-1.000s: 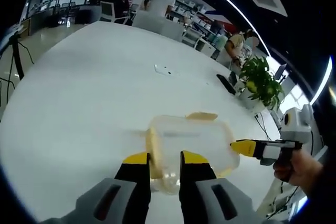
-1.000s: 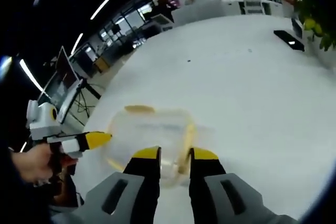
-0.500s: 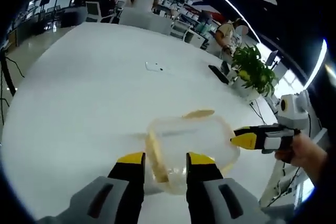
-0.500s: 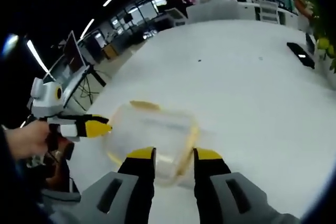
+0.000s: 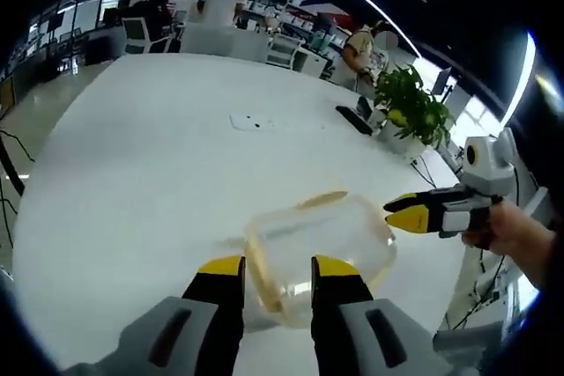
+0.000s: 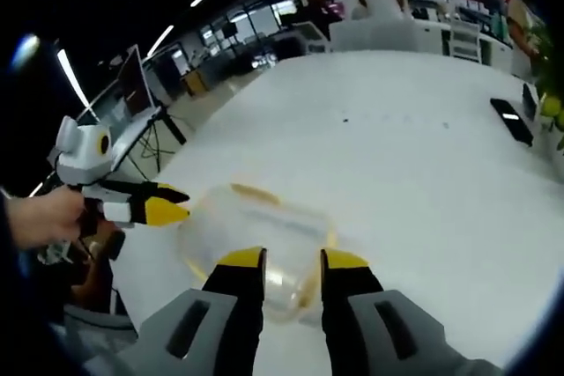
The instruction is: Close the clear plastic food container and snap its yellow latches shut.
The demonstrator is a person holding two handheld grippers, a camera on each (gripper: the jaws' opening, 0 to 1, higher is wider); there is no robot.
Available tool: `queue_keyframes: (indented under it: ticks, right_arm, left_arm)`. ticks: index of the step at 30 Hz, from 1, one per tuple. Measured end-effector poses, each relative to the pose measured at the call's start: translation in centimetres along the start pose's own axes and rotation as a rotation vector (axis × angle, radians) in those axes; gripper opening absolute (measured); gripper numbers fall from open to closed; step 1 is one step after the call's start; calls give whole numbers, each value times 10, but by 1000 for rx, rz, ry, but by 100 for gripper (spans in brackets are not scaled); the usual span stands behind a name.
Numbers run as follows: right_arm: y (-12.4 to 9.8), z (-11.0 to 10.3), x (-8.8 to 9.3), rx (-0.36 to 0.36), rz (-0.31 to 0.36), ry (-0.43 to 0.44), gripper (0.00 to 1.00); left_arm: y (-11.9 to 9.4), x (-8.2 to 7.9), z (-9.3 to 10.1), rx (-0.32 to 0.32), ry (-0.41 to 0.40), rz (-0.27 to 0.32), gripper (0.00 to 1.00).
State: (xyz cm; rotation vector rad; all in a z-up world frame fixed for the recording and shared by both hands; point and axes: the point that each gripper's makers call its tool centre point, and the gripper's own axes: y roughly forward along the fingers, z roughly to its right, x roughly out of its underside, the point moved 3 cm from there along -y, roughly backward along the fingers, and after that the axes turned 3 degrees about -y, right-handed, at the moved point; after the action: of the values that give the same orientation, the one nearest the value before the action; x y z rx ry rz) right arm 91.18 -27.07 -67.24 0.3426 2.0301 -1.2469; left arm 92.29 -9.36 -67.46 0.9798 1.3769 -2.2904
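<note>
The clear plastic food container [image 5: 322, 248] lies on the white table [image 5: 132, 182] with its lid on top. A yellow latch [image 5: 322, 198] sticks out at its far side, and yellow edging runs along the near left end. My left gripper [image 5: 278, 270] is open, its jaws straddling that near end. My right gripper [image 5: 401, 216] comes in from the right, held by a hand, its yellow tip just off the container's right end. In the right gripper view the container [image 6: 264, 235] sits ahead of my open right gripper [image 6: 293, 261], and the left gripper [image 6: 167, 209] points at its left end.
A black phone [image 5: 352, 119] and a small white object [image 5: 251, 121] lie farther back on the table. A potted plant [image 5: 410, 107] stands at the right edge. People sit at desks behind. A monitor on a stand [image 6: 132, 94] is off the table's left side.
Both sets of jaws stand a little wider apart than a second ago. The right gripper's tip has lifted slightly off the container's right edge. Both cameras have shifted.
</note>
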Motion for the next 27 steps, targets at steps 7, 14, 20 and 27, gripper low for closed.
queue_keyframes:
  ticks: [7, 14, 20, 27]
  right_arm:
    - [3, -4, -3, -30, -13, -28, 19]
    - [4, -6, -7, -52, -18, -52, 16]
    - [6, -6, -10, -70, -35, -83, 15]
    - [10, -9, -12, -101, -57, -145, 13]
  left_arm:
    - [1, -10, 4, 20, 53, -8, 21]
    - [5, -13, 11, 53, 94, -27, 20]
    - [9, -9, 21, 114, 161, -83, 19]
    - [13, -5, 27, 152, 220, -133, 18]
